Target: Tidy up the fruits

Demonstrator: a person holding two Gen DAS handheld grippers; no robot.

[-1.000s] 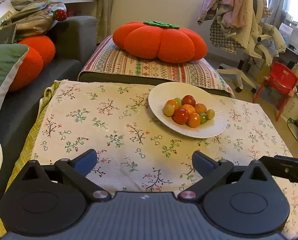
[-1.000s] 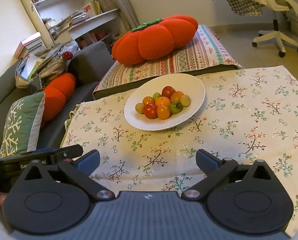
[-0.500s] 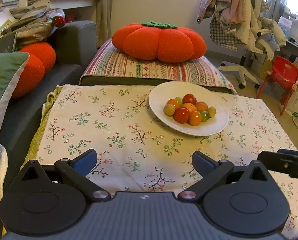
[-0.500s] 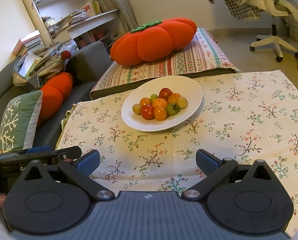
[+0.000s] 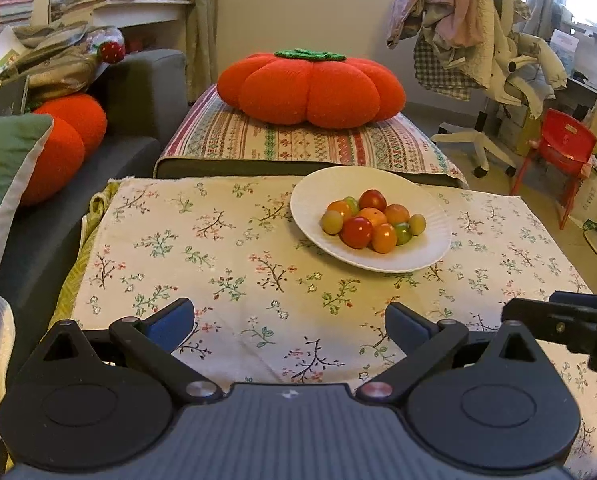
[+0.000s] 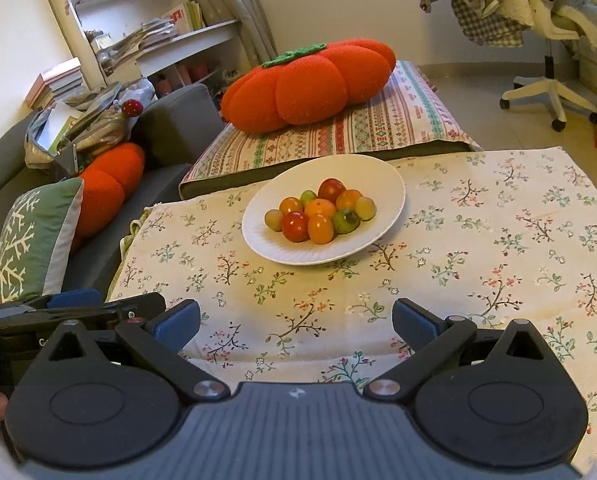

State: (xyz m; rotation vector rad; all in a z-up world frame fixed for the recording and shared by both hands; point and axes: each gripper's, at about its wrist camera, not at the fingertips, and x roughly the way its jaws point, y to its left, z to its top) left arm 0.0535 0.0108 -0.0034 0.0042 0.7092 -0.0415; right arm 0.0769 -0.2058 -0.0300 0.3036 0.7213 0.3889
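A white plate sits on the floral tablecloth and holds a heap of several small red, orange and green fruits. The plate and fruits also show in the right wrist view. My left gripper is open and empty, low over the cloth, well short of the plate. My right gripper is open and empty, also short of the plate. The right gripper's body shows at the left view's right edge; the left gripper's body shows at the right view's left edge.
A big orange pumpkin cushion lies on a striped pad behind the table. A grey sofa with orange and green cushions is at the left. A swivel chair draped with clothes and a red child's chair stand at the right.
Both grippers have drawn back and risen slightly from the plate; the plate looks a bit farther. Both stay open and empty. The fruits have not moved.
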